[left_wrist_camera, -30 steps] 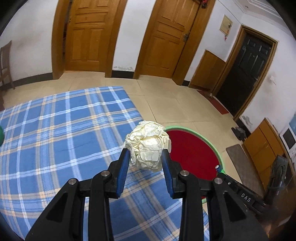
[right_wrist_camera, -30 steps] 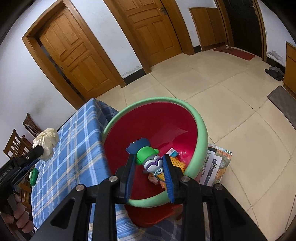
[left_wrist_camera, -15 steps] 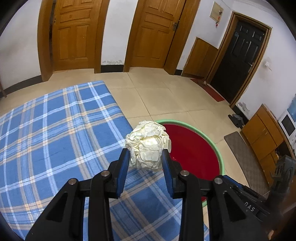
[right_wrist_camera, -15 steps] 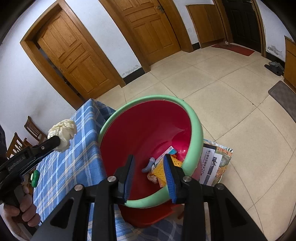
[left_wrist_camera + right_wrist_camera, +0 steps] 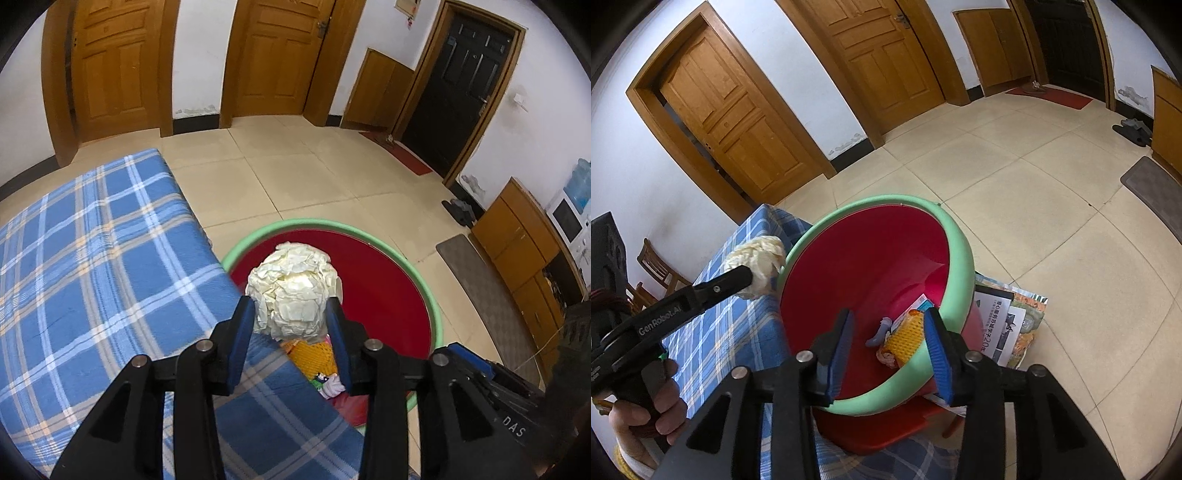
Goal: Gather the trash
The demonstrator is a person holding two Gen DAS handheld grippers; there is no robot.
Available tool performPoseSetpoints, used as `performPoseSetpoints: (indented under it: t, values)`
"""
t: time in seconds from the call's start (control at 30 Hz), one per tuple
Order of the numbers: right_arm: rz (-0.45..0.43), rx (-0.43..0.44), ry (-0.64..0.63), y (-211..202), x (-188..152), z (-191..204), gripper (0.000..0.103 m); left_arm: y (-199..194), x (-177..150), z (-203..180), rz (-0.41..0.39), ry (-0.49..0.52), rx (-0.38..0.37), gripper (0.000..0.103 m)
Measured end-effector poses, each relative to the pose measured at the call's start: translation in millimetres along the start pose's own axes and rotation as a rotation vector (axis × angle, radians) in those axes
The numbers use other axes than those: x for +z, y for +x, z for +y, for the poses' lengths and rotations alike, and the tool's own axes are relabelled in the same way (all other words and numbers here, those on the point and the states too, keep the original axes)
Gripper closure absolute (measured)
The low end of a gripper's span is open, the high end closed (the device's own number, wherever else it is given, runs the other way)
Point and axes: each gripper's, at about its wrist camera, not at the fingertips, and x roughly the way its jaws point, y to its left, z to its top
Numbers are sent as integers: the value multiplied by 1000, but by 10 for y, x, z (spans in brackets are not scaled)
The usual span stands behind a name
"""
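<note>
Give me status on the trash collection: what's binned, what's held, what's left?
Binned: a yellow mesh piece, a small card and a purple bit lie in the red bin. In hand: the left hand-held gripper clamps the crumpled paper ball at the bin's green rim, not yet released. The right hand-held gripper is open and empty over the bin. Left: drop the ball; no other trash shows on the plaid cloth.

Two tool-mounted fisheyes close above the red bin [image 5: 388, 291] [image 5: 871, 266], shared from opposite sides.
</note>
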Motion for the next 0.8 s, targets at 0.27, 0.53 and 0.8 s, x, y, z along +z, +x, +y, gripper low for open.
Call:
performPoseSetpoints:
  t: [0.27, 0.53, 0.8]
  values:
    - [-3, -2, 3, -1, 9, -19, 50, -25, -34, -36, -7, 4, 10, 59]
    - [-1, 5, -22, -72, -2, 95, 39, -217, -131, 115, -22, -43, 26, 59]
    - [-11, 56, -78, -203, -28, 351, 23, -553, -255, 317, -49, -100, 89, 59]
